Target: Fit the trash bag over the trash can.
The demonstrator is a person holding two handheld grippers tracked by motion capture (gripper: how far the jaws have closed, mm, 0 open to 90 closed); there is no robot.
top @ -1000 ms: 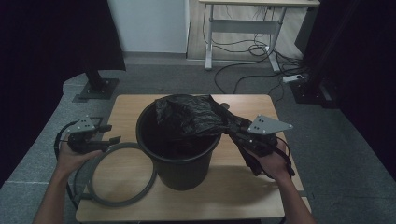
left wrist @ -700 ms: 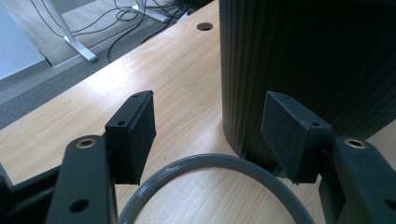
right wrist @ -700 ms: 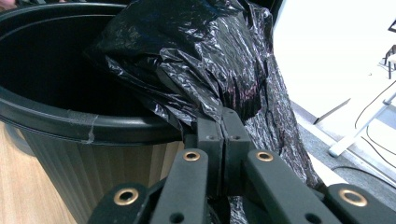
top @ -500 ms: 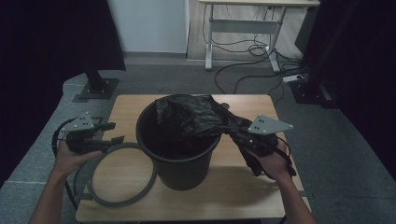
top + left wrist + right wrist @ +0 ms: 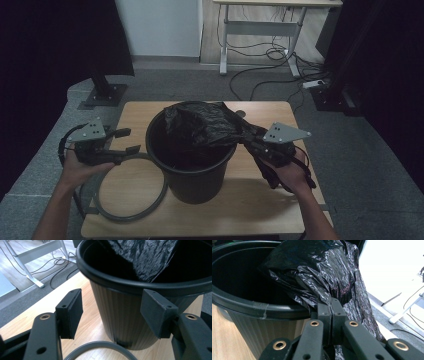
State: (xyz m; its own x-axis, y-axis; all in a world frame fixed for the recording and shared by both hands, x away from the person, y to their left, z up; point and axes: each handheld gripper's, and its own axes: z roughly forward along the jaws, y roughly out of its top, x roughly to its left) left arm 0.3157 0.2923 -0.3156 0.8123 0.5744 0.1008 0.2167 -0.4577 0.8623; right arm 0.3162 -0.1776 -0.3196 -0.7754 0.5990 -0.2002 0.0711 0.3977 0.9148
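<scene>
Room: dim, dark curtains at both sides, grey carpet, a white desk frame (image 5: 260, 30) with loose cables (image 5: 280, 70) at the far wall.
Table (image 5: 280, 200): light wood, nearest the camera, with the person's forearms coming in over its near edge.
Ring (image 5: 131, 214): grey hoop lying flat on the table's near left, just beside the bin's foot; its arc also shows under the left gripper's jaws.
Left gripper (image 5: 127, 141): held above the ring, left of the bin, jaws apart with nothing between them; in its own view the pads (image 5: 72, 312) frame the bin's ribbed wall without touching it.
Bin (image 5: 195, 182): black, round, upright in the middle of the table.
Right gripper (image 5: 248, 139): right of the bin, jaws pressed together, clamped on the bag's edge (image 5: 327, 302) at the rim.
Bag (image 5: 205, 125): crumpled black plastic, draped over the bin's far right rim, partly inside, partly hanging outside toward the right gripper.
</scene>
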